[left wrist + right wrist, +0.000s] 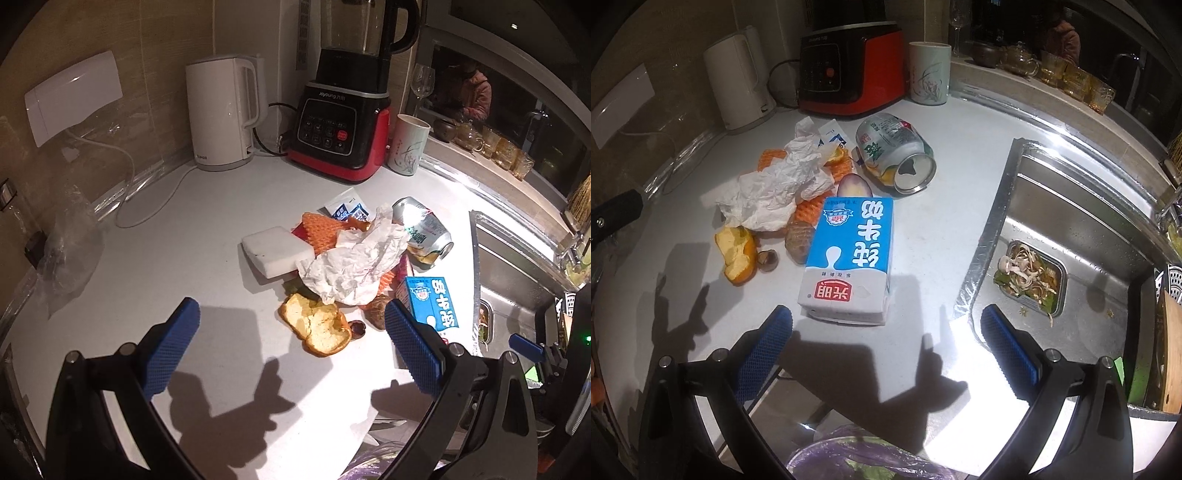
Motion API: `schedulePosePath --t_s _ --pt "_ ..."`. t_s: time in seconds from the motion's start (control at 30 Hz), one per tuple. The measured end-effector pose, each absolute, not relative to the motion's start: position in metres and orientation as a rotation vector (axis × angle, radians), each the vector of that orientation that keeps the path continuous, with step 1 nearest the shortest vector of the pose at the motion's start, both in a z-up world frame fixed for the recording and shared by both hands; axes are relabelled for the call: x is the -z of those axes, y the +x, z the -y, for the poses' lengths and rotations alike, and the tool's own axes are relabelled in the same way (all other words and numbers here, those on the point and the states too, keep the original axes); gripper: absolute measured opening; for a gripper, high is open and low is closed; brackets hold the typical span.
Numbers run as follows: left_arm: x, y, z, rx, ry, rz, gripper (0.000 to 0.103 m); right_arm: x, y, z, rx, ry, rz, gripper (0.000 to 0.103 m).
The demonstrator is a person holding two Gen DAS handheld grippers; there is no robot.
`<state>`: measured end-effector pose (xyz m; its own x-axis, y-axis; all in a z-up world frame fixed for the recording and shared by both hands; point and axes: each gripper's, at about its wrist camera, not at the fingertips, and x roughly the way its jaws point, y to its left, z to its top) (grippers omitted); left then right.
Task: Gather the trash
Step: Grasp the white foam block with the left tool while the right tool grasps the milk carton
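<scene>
A heap of trash lies on the white counter (pixel 192 243): crumpled white paper (pixel 354 262), a white foam block (pixel 277 251), orange peel (pixel 317 325), orange foam netting (pixel 321 230), a crushed can (pixel 424 232) and a blue milk carton (pixel 434 302). My left gripper (pixel 291 325) is open and empty, just short of the peel. In the right wrist view the carton (pixel 849 254) lies flat in front of my open, empty right gripper (pixel 886 328), with the can (pixel 897 155), paper (pixel 775 188) and peel (pixel 738 254) beyond.
A white kettle (pixel 221 114), a red and black blender (pixel 343 125) and a mug (pixel 410 144) stand at the back wall. A steel sink (pixel 1071 229) with a food-scrap tray (pixel 1030 277) lies to the right. A purple bag (pixel 864 458) is below the counter edge.
</scene>
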<state>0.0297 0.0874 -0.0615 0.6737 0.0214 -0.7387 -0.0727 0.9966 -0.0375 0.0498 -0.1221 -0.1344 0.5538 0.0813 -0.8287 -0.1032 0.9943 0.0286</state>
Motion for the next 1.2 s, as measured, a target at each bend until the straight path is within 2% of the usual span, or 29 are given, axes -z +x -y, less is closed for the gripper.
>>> schedulePosePath --t_s 0.43,0.57,0.63,0.7,1.2 --pt "0.094 0.038 -0.108 -0.019 -0.001 -0.816 0.096 0.169 0.098 0.11 -0.081 0.113 -1.043 0.101" --pt "0.1 0.053 -0.124 0.021 -0.06 -0.847 0.096 0.175 0.106 0.103 -0.102 0.124 -1.083 0.101" --pt "0.103 0.066 -0.131 0.033 -0.105 -0.868 0.096 0.179 0.108 0.099 -0.116 0.115 -1.107 0.094" --pt "0.106 0.082 -0.137 0.034 -0.147 -0.896 0.096 0.184 0.11 0.098 -0.15 0.138 -1.133 0.077" --pt "0.149 0.189 -0.152 -0.039 -0.451 -1.154 0.096 0.181 0.105 0.12 -0.205 0.219 -1.101 0.074"
